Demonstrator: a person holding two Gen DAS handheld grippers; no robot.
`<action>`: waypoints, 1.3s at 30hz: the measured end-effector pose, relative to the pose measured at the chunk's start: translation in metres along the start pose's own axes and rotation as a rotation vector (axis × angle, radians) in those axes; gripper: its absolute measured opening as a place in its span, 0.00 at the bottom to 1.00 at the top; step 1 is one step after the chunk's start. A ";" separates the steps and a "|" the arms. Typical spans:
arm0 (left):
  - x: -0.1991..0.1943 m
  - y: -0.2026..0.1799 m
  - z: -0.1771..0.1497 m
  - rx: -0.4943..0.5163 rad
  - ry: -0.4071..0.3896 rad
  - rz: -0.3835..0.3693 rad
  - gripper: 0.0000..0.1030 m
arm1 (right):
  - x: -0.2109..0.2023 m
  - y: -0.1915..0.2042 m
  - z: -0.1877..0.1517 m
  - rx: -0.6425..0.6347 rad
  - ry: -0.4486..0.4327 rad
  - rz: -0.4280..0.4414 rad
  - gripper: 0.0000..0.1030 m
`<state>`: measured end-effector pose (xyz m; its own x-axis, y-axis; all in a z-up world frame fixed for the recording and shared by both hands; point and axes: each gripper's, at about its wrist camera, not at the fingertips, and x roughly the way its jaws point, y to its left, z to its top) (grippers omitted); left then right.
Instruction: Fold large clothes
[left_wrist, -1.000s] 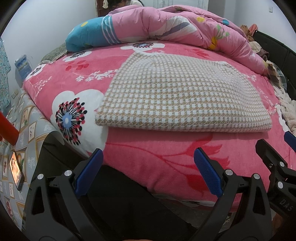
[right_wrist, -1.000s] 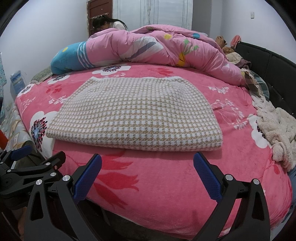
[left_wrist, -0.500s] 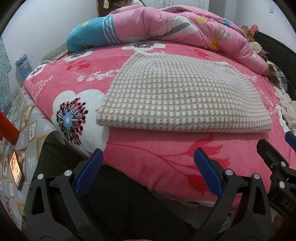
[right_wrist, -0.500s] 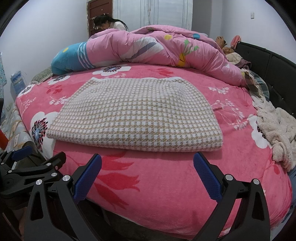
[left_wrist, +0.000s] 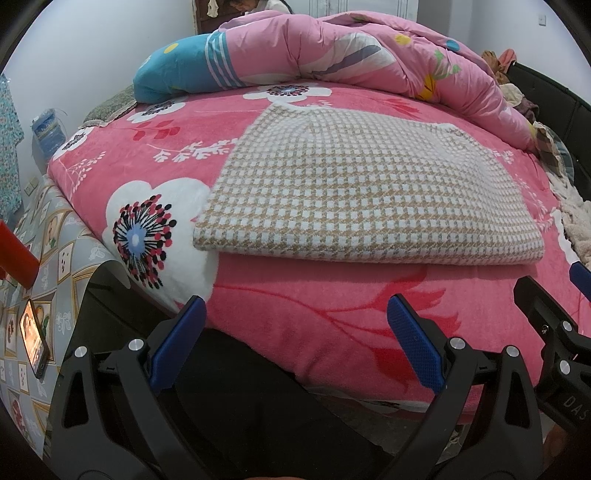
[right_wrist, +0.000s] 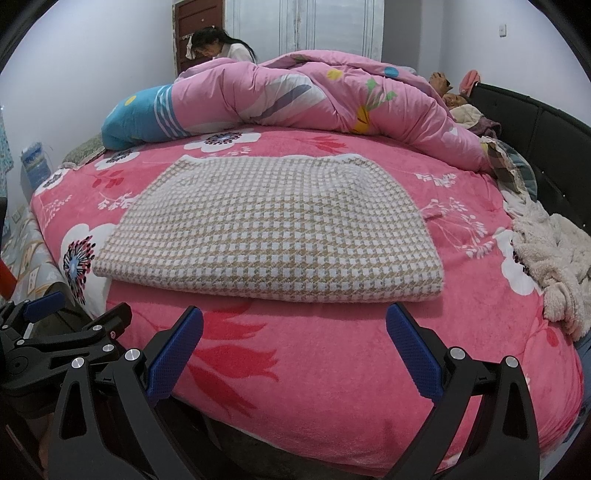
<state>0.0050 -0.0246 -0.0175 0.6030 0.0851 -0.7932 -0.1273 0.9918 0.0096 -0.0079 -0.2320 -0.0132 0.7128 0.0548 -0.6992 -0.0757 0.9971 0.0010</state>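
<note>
A beige and white checked garment (left_wrist: 362, 199) lies folded flat on the pink flowered bed cover (left_wrist: 317, 314); it also shows in the right wrist view (right_wrist: 280, 232). My left gripper (left_wrist: 295, 328) is open and empty, held off the bed's near edge, short of the garment's folded front edge. My right gripper (right_wrist: 295, 339) is open and empty, over the bed's near edge in front of the garment. The right gripper shows at the right of the left wrist view (left_wrist: 554, 325), and the left gripper at the left of the right wrist view (right_wrist: 55, 325).
A rolled pink and blue quilt (right_wrist: 295, 99) lies across the far side of the bed, with a person (right_wrist: 218, 44) behind it. A cream fleece heap (right_wrist: 554, 258) and a black headboard (right_wrist: 535, 133) are at the right. A phone (left_wrist: 35, 343) lies on the patterned surface at left.
Both grippers have barely moved; the view has shifted very slightly. The garment lies as before.
</note>
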 end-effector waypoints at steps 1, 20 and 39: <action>0.000 0.000 0.000 0.000 -0.001 0.001 0.92 | 0.000 0.000 0.000 -0.001 0.000 0.000 0.94; 0.000 0.002 0.001 0.000 0.000 -0.002 0.92 | -0.001 0.002 0.001 -0.003 0.000 -0.003 0.94; -0.001 0.003 0.002 -0.001 -0.004 0.001 0.92 | 0.000 0.002 0.001 -0.004 -0.002 -0.001 0.94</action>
<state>0.0057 -0.0211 -0.0158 0.6060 0.0861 -0.7908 -0.1286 0.9916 0.0094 -0.0075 -0.2302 -0.0121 0.7144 0.0535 -0.6977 -0.0773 0.9970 -0.0026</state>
